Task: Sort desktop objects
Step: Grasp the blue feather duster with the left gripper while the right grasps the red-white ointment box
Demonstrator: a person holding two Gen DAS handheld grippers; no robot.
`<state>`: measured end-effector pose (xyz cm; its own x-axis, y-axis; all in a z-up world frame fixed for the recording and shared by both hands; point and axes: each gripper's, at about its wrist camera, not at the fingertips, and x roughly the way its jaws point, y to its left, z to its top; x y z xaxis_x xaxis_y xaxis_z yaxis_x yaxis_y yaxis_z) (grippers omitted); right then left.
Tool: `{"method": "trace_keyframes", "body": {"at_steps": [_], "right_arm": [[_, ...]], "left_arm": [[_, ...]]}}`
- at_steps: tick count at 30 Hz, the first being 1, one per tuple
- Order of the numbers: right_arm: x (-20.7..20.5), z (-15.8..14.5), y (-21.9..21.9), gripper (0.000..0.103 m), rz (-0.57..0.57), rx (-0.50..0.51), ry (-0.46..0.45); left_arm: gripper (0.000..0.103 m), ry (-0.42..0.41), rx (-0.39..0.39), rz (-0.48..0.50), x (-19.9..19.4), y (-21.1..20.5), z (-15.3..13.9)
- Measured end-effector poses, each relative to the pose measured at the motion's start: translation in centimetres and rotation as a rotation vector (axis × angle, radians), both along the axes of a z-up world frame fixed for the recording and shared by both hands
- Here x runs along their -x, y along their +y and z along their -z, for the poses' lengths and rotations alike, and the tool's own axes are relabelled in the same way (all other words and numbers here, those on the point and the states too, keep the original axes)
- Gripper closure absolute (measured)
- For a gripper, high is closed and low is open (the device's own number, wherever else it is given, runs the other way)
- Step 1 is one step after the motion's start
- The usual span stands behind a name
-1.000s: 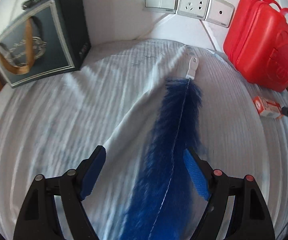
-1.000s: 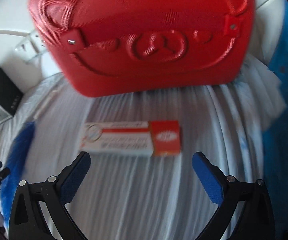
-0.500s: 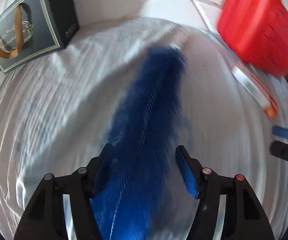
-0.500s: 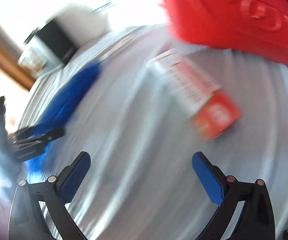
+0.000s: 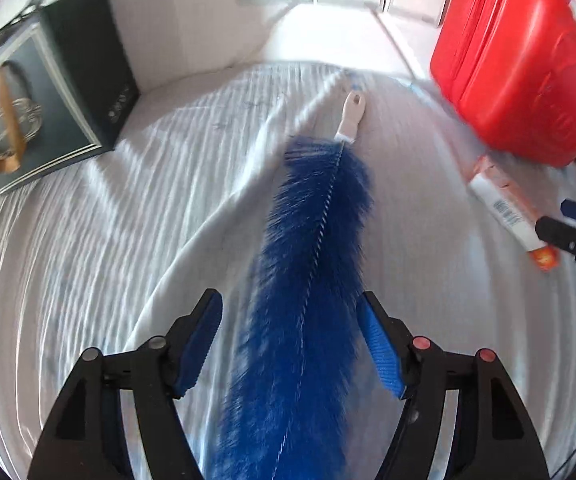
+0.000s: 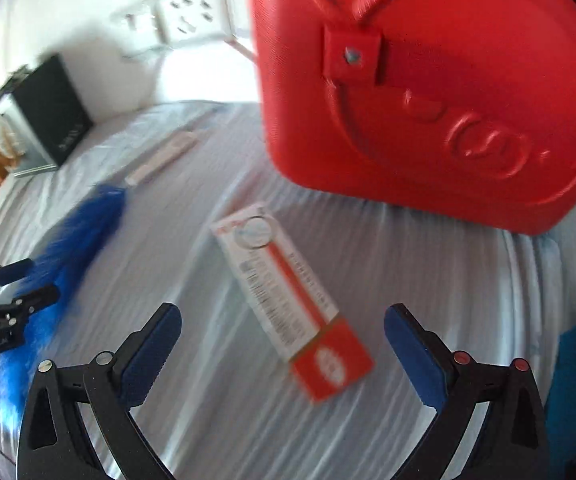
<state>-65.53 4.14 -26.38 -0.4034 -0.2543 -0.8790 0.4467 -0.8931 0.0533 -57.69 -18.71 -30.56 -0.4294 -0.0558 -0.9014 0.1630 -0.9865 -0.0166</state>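
White ribbed cloth [image 5: 87,240] covers the table; both grippers' jaws gape, empty.

duster [image 5: 312,248] left of carton [image 5: 508,208], case [image 5: 524,64] behind

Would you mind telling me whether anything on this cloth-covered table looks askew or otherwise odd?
The white striped tablecloth is rumpled, with a raised fold running beside the fluffy blue duster. The white-and-red cardboard box lies diagonally near the red plastic case. Nothing looks spilled or damaged.
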Motion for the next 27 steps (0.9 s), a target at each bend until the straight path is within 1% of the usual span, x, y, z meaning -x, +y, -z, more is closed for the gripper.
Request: {"method": "trace_keyframes", "body": {"at_steps": [2,3,5,6,7,9,10,11,13,15,16,17,18,19,20,21,22,23,27], "right_arm": [[1.2,1.5,-0.2,0.000,-0.010,-0.010,-0.041],[1.6,2.0,-0.3,0.000,-0.012,-0.012,-0.049],[2.2,3.0,-0.4,0.000,-0.015,-0.015,-0.071],[2.4,3.4,-0.5,0.000,-0.011,-0.021,-0.075],[2.2,3.3,-0.6,0.000,-0.010,-0.027,-0.049],[2.4,3.2,-0.7,0.000,0.015,-0.013,-0.042],[2.4,3.1,-0.5,0.000,0.035,0.001,-0.044],[2.3,3.0,-0.2,0.000,0.065,0.024,-0.045],[2.4,2.9,-0.2,0.000,0.085,0.021,-0.052],[2.3,3.3,-1.4,0.000,0.071,-0.061,-0.057],[2.1,3.3,-1.9,0.000,0.058,-0.103,-0.060],[1.9,3.2,-1.9,0.004,0.061,-0.096,-0.084],[1.5,3.0,-1.9,0.008,0.063,-0.096,-0.085],[0.9,2.7,-1.9,0.019,0.056,-0.099,-0.069],[0.2,2.3,-1.9,0.034,0.046,-0.094,-0.058],[-0.3,2.0,-2.0,0.044,0.037,-0.090,-0.051],[-0.9,1.7,-2.0,0.060,0.031,-0.089,-0.049],[-1.5,1.4,-2.0,0.063,0.030,-0.080,-0.062],[-3.9,1.1,-1.8,0.063,0.022,-0.049,-0.099]], "left_arm": [[0.033,-0.022,-0.001,0.019,0.6,0.1,1.1],[0.033,-0.001,0.003,0.024,0.6,0.3,1.1],[0.035,0.001,0.001,0.032,0.7,0.6,1.3],[0.035,0.007,-0.002,0.024,0.7,0.6,1.4],[0.037,0.013,-0.002,0.018,0.6,0.7,1.5],[0.047,0.024,-0.001,0.017,0.4,0.8,1.5],[0.058,0.028,-0.002,0.015,0.3,0.8,1.5],[0.064,0.029,-0.005,0.010,0.2,0.7,1.4],[0.069,0.025,-0.013,0.003,0.4,0.6,1.1],[0.076,0.023,-0.019,-0.006,0.3,0.5,0.9],[0.082,0.022,-0.028,-0.011,0.1,0.6,0.8],[0.083,0.020,-0.038,-0.015,-0.1,0.6,0.7],[0.085,0.023,-0.051,-0.017,-0.4,0.6,0.6],[0.086,0.023,-0.058,-0.021,-0.7,0.7,0.6],[0.087,0.024,-0.062,-0.023,-1.0,0.8,0.5],[0.088,0.024,-0.064,-0.025,-1.3,0.9,0.4],[0.088,0.026,-0.065,-0.027,-1.5,1.1,0.2],[0.088,0.030,-0.066,-0.033,-1.9,1.3,-0.1],[0.088,0.056,-0.087,-0.038,-4.3,2.0,-2.1]]}}
